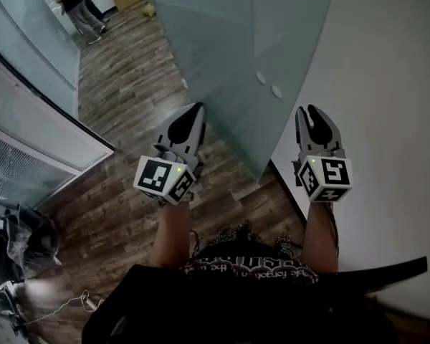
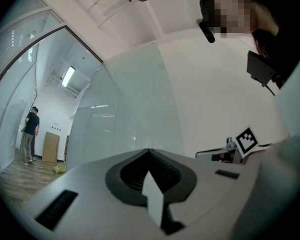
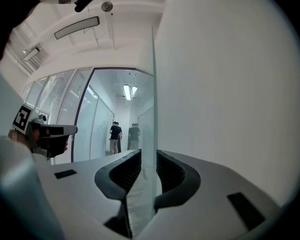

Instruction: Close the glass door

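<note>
Glass door [image 1: 222,49], seemingly frosted, stands beside white wall [image 1: 387,84] above wood-plank floor [image 1: 122,221].

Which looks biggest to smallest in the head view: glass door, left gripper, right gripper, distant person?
1. glass door
2. left gripper and right gripper: alike, unranked
3. person, small because far from the camera

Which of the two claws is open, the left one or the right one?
The right gripper is open: its jaws stand apart with a clear gap between them. The left gripper has its tips touching, so it is shut.
</note>
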`<state>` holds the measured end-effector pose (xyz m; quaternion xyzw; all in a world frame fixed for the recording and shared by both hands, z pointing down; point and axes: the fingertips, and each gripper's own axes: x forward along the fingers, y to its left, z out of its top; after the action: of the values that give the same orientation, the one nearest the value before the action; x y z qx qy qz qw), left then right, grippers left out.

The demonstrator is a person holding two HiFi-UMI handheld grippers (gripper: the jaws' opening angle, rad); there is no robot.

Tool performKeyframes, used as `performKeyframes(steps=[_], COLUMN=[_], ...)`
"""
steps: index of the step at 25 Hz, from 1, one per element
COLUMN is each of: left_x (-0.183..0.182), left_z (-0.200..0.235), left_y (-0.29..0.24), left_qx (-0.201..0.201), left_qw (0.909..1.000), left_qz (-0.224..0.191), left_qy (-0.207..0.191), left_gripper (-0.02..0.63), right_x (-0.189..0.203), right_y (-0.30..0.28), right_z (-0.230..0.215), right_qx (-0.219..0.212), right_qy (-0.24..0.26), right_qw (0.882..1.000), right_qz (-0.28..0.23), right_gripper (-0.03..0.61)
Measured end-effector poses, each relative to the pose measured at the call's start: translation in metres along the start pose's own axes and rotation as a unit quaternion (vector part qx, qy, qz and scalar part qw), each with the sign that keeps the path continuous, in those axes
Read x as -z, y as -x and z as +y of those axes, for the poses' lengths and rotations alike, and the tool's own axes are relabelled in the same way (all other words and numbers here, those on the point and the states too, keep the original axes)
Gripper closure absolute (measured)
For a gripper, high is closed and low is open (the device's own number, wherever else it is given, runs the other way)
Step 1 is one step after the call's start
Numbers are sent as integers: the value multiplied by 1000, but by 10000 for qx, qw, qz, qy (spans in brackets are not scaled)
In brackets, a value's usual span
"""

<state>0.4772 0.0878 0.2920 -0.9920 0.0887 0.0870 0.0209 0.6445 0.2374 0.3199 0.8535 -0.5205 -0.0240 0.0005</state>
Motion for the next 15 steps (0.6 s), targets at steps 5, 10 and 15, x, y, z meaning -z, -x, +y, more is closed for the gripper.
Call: performKeyframes(steps=[5, 10, 15], left_x=[-5, 0, 3], left_z=[13, 28, 33], left_y=[-2, 0, 2], left_qx=[-36, -203, -296], left_qw=[10000, 9997, 9993], left_qz=[-28, 106, 143], left_qy=[29, -71, -177], left_gripper=[612, 612, 612], right_x=[7, 22, 28], right_y=[-26, -48, -48], right_z=[-9, -8, -3], right_qx=[-192, -496, -662], right_qy=[-64, -203, -239], right_qw=[9997, 9982, 9971], right_qz=[98, 286, 276], right_gripper=[489, 483, 476])
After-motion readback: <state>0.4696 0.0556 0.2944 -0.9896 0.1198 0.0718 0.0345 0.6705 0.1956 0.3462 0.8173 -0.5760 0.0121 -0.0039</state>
